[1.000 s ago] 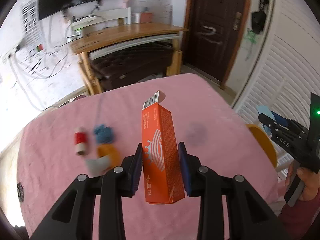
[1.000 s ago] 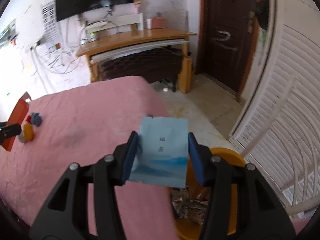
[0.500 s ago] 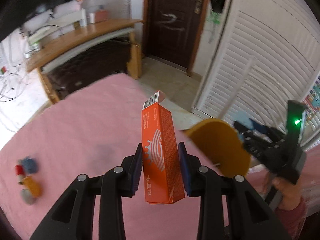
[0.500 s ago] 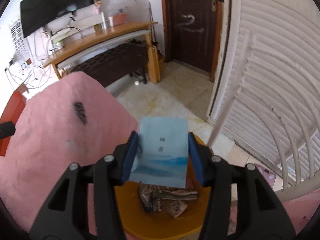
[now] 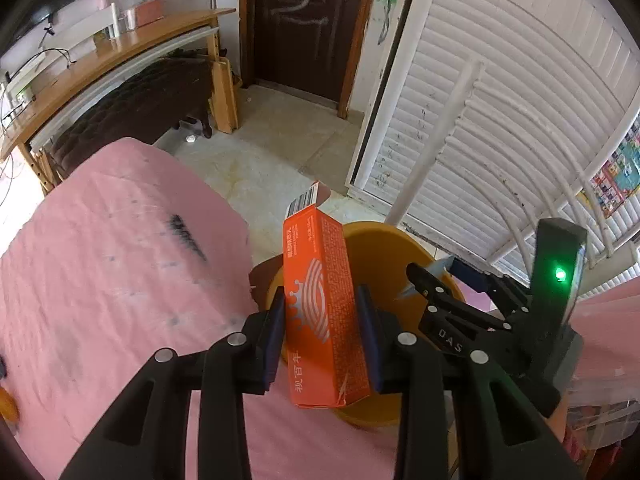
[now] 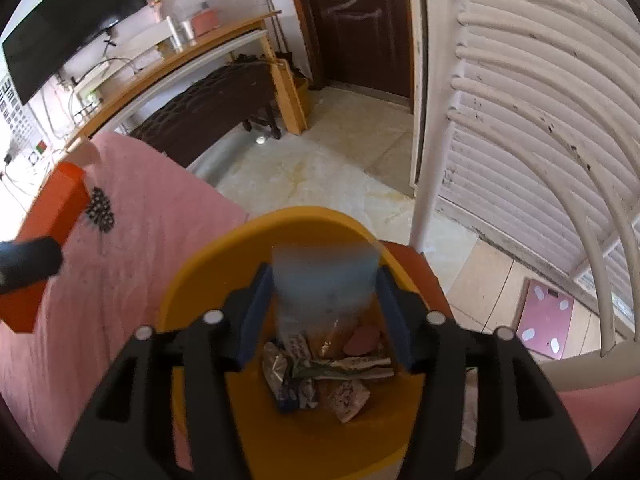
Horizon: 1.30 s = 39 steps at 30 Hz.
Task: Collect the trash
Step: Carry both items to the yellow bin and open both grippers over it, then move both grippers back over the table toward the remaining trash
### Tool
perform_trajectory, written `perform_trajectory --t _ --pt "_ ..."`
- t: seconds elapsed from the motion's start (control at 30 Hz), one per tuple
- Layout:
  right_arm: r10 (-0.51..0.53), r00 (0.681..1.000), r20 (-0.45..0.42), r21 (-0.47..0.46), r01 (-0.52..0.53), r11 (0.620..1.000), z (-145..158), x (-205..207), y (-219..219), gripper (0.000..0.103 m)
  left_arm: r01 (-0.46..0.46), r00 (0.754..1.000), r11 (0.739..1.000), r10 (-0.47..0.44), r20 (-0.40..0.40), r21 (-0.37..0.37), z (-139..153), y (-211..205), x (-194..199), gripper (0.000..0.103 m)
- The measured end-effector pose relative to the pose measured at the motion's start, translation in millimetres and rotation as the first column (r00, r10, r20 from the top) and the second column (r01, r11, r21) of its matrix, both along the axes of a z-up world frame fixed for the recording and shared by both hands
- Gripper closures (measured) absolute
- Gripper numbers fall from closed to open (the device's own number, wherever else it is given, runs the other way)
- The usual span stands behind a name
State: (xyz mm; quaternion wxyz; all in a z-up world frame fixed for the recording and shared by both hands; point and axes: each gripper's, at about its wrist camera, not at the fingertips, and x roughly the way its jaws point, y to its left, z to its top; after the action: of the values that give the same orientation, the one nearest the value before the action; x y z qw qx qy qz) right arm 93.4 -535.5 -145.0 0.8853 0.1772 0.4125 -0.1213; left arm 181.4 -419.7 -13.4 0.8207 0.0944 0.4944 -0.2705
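My left gripper (image 5: 322,332) is shut on an upright orange carton (image 5: 320,308), held at the pink table's edge just left of the orange trash bin (image 5: 384,256). My right gripper (image 6: 326,316) is over the bin's mouth (image 6: 208,272). A light blue packet (image 6: 324,276) shows blurred between its blue pads; the jaws stand wider than before, and I cannot tell whether they still hold it. The right gripper also shows in the left wrist view (image 5: 436,284). Crumpled wrappers (image 6: 320,372) lie in the bin.
The pink tablecloth (image 5: 112,264) covers the table to the left, with a dark smudge (image 5: 188,236). A white louvred door (image 5: 500,120) and white rails stand to the right. A wooden desk (image 5: 120,52) and dark door are behind, across tiled floor.
Both grippers swung right from the table to the bin. The right gripper's jaws have spread and the blue packet is now blurred over the bin. The left still grips the orange carton.
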Motion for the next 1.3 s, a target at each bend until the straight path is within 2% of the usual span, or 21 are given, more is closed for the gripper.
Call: perform_trajectory --t 0.03,0.2,0.27,0.33,0.37,0.6,0.73,0.87,0.97,1.1,1.3 --pt "-0.007 1.0 0.003 0.008 0.007 1.0 -0.6 -0.8 -2.8 0.04 0.005 1.0 1.0 -0.005 0.003 0.001 -2.2 -2.9 -0.2 0.073" --pt "-0.035 0.999 0.019 0.023 0.035 0.999 1.6 -5.5 -12.9 0.04 0.024 1.0 0.999 -0.024 -0.002 -0.024 -7.1 -12.3 2.8 0.069" --pt "-0.04 0.999 0.022 0.023 0.039 0.999 3.0 -6.7 -12.9 0.04 0.03 0.999 0.999 -0.031 -0.013 -0.038 -7.6 -11.4 2.4 0.058" --pt "-0.042 0.999 0.027 0.022 0.042 0.999 4.2 -8.0 -14.1 0.04 0.028 0.999 0.998 -0.029 -0.021 -0.056 -6.8 -13.6 4.2 0.035" --pt "-0.044 0.999 0.03 0.021 0.043 0.999 5.1 -8.2 -14.2 0.04 0.025 0.999 0.997 -0.027 -0.027 -0.071 -5.1 -10.2 4.2 0.033" --pt "-0.033 0.998 0.062 0.005 0.032 0.999 19.5 -8.6 -5.7 0.04 -0.021 1.0 0.993 0.023 0.013 -0.112 15.3 25.3 -0.5 0.032" --pt "0.015 0.995 0.096 -0.028 -0.013 1.0 38.1 -5.4 16.0 0.04 -0.038 0.997 0.992 0.047 0.066 -0.122 28.9 50.3 -6.6 0.032" --pt "0.06 0.991 0.12 -0.06 -0.053 0.997 54.8 -1.6 37.8 0.032 -0.074 0.991 0.988 0.088 0.102 -0.133 42.7 81.5 -10.6 0.031" --pt "0.099 0.985 0.138 -0.079 -0.089 0.993 67.9 3.8 58.4 0.032 -0.114 0.982 0.983 0.133 0.132 -0.144 55.3 109.2 -11.5 0.03" --pt "0.169 0.974 0.153 -0.101 -0.155 0.983 82.3 15.2 90.9 0.032 -0.181 0.961 0.971 0.208 0.182 -0.154 72.6 156.7 -10.2 0.027" --pt "0.29 0.944 0.156 -0.127 -0.272 0.954 95.0 31.3 151.3 0.032 -0.309 0.913 0.939 0.337 0.23 -0.148 87.6 239.2 -7.8 0.024"
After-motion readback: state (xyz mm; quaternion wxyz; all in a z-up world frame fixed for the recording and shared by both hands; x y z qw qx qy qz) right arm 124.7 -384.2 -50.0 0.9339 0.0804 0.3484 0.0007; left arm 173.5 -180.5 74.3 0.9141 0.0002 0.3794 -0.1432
